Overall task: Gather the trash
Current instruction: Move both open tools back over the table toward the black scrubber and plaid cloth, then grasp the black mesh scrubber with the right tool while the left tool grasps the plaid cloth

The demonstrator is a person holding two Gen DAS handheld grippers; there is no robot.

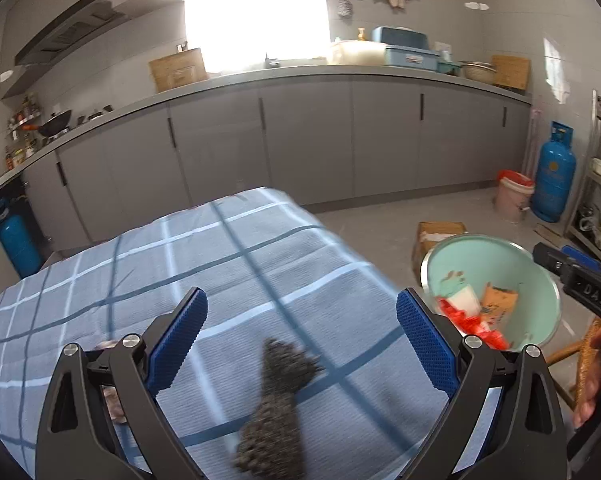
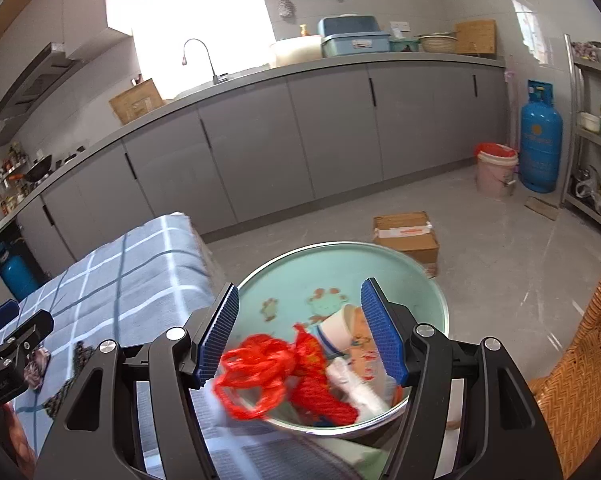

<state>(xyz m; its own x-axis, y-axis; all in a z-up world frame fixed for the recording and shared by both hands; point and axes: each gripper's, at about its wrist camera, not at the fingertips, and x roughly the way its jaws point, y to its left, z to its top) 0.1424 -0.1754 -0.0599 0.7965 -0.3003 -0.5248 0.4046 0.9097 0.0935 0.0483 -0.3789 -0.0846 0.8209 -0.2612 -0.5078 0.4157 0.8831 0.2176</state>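
Observation:
In the left wrist view my left gripper (image 1: 302,296) stands wide open over a table with a blue checked cloth (image 1: 220,264). A dark grey speckled piece (image 1: 272,400) lies on the cloth between its fingers, untouched by the pads. Right of the table is a mint-green basin (image 1: 496,256) holding a red plastic bag (image 1: 472,324), a paper cup (image 1: 464,300) and an orange packet (image 1: 498,304). In the right wrist view my right gripper (image 2: 300,286) is open above the basin (image 2: 300,268). The red bag (image 2: 260,376) lies loose between its fingers at the near rim, blurred.
A cardboard box (image 2: 408,232) sits on the floor behind the basin. A wicker chair (image 2: 580,380) stands at the right. A pink bucket (image 2: 496,168) and a blue gas cylinder (image 2: 540,136) stand by the grey cabinets (image 2: 340,128). A hand (image 1: 592,380) shows at the right edge.

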